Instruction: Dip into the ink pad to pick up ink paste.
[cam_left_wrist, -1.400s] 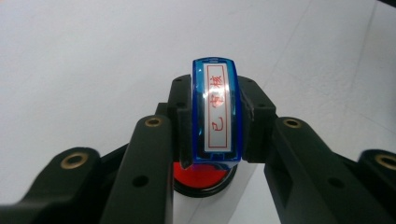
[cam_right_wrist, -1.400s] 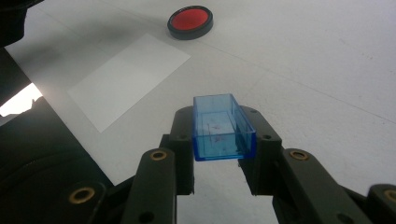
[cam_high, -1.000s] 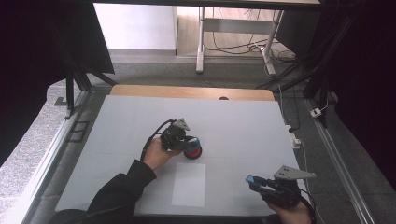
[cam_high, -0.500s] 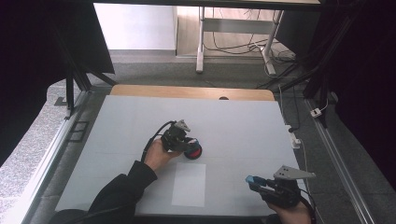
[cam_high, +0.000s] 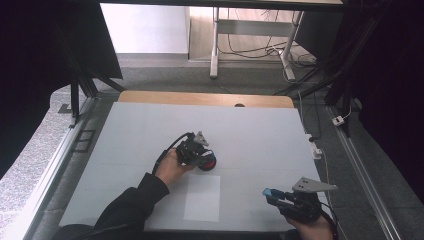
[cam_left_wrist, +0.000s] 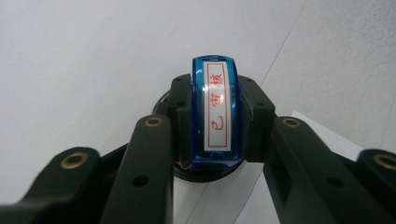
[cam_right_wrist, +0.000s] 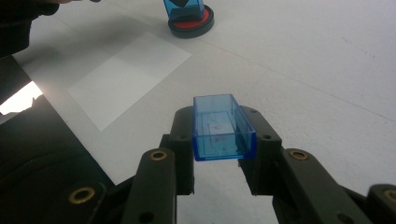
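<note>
Looking down in the high view: left gripper (cam_high: 198, 156) sits mid-table, pressed over a round red-and-black ink pad (cam_high: 207, 163); a white paper sheet (cam_high: 202, 197) lies just nearer the person than it. Right gripper (cam_high: 281, 199) hovers at the near edge, well apart.

Left gripper view: jaws clamped on a blue stamp (cam_left_wrist: 217, 109), red characters on its label, its lower end down in the pad. Judgement: inking step in hand; next move calls for lifting clear and carrying it over to the sheet. Pad mostly hidden behind the jaws; the stamp's printing face is out of sight.

Right gripper view: jaws closed on an open blue stamp cap (cam_right_wrist: 221, 126), held clear of the table. Faint red marks inside, illegible.
</note>
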